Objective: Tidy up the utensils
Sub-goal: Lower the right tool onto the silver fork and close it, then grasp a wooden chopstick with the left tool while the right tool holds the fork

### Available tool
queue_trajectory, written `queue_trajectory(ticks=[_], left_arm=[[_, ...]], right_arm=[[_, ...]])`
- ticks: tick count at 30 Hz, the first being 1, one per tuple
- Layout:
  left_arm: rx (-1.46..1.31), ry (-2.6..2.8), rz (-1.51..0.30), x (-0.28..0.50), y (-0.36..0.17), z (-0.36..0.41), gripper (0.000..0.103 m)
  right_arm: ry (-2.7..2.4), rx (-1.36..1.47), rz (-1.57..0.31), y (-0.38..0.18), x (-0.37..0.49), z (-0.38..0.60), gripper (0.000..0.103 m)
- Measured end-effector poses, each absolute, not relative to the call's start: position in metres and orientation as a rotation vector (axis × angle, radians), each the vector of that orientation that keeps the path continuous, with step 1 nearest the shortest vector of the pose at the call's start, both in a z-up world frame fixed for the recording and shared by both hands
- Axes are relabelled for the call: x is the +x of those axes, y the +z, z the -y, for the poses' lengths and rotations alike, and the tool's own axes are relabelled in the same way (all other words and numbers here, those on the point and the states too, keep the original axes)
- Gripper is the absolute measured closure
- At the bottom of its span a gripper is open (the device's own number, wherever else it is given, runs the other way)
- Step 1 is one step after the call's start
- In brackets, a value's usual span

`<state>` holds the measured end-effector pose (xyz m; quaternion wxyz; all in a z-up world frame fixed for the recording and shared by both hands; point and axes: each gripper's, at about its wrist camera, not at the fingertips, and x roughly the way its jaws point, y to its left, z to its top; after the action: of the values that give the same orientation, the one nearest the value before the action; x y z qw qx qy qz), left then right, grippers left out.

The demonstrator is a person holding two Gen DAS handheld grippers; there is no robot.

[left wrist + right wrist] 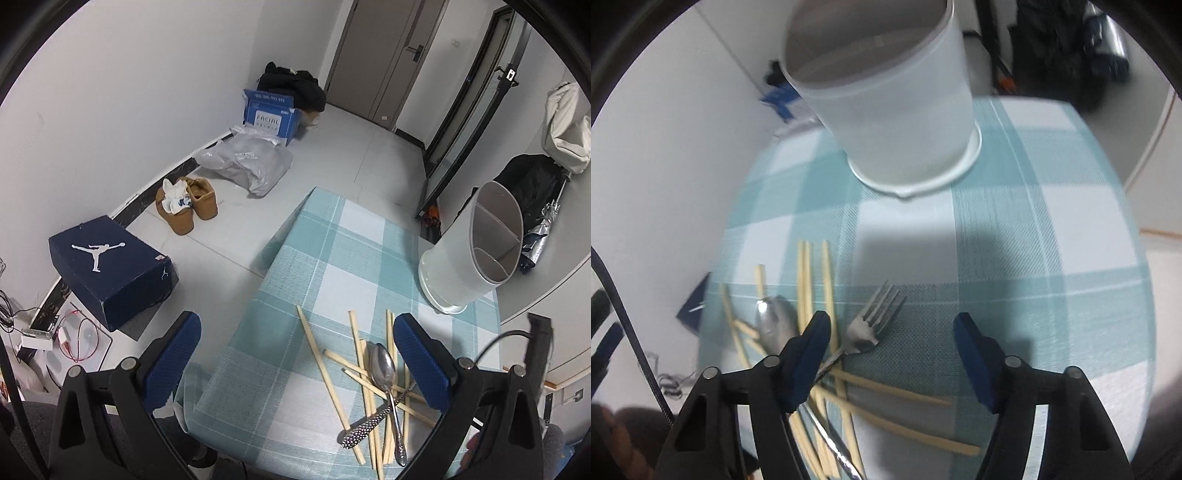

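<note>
Nearest, both tongs gape with nothing between their blue pads: left tongs point(297, 360) beside the utensil pile, right tongs point(892, 349) over it. Beneath them the pile lies on the checked surface point(332, 258): wooden chopsticks point(321, 363) scattered and crossed, a spoon point(384, 363) lying on top of them, a fork point(875, 321) with its tines pointing toward the holder. Beyond the pile, well apart from it, stands the white utensil holder point(469, 254), upright, with inner dividers. Farther off, past the surface edge, a dark shoebox point(114, 266) rests on the floor.
</note>
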<state>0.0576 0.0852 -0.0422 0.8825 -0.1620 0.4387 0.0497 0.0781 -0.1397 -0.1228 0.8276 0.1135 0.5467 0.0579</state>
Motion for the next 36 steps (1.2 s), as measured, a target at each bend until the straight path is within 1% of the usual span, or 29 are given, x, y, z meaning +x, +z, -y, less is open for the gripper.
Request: queue_trajectory(ticks=[4,7,8,9,11,12,13,16,20,22,24,30,36], left_arm=[[-0.368,0.103,-0.945,0.06,-0.046,-0.094,0.001],[-0.399,0.098,-0.964,0.061,-0.048,-0.099,0.001],[-0.405,0.097,-0.968,0.062,-0.049,-0.1,0.001],[-0.412,0.098,-0.969,0.061,-0.049,-0.101,0.001],[-0.416,0.103,-0.963,0.061,-0.048,-0.103,0.001],[-0.414,0.105,-0.963,0.06,-0.048,-0.103,0.001],[-0.415,0.103,-0.961,0.06,-0.047,-0.103,0.001],[-0.41,0.109,-0.957,0.059,-0.047,-0.104,0.001],[-0.395,0.106,-0.956,0.059,-0.048,-0.102,0.001],[-0.391,0.103,-0.954,0.059,-0.049,-0.101,0.001],[-0.379,0.112,-0.957,0.06,-0.05,-0.101,0.001],[-0.37,0.107,-0.973,0.059,-0.056,-0.098,0.001],[-0.369,0.072,-1.008,0.061,-0.063,-0.089,0.001]], right_arm=[[0.061,0.141,-1.148,-0.128,0.08,0.117,0.036],[-0.003,0.018,-1.131,-0.131,0.078,0.098,0.039],[-0.008,0.003,-1.112,-0.13,0.076,0.094,0.042],[-0.008,0.002,-1.109,-0.13,0.074,0.092,0.049],[-0.016,-0.004,-1.097,-0.13,0.072,0.088,0.053],[-0.021,-0.006,-1.094,-0.13,0.071,0.088,0.064],[-0.027,-0.005,-1.112,-0.133,0.07,0.089,0.072],[-0.018,0.023,-1.103,-0.127,0.069,0.098,0.079],[0.03,0.031,-1.097,-0.125,0.078,0.099,0.086],[0.072,0.039,-1.092,-0.123,0.084,0.097,0.094],[0.088,0.043,-1.089,-0.121,0.087,0.099,0.099],[0.132,0.118,-1.07,-0.116,0.088,0.125,0.102],[0.144,0.144,-1.016,-0.102,0.08,0.151,0.102]])
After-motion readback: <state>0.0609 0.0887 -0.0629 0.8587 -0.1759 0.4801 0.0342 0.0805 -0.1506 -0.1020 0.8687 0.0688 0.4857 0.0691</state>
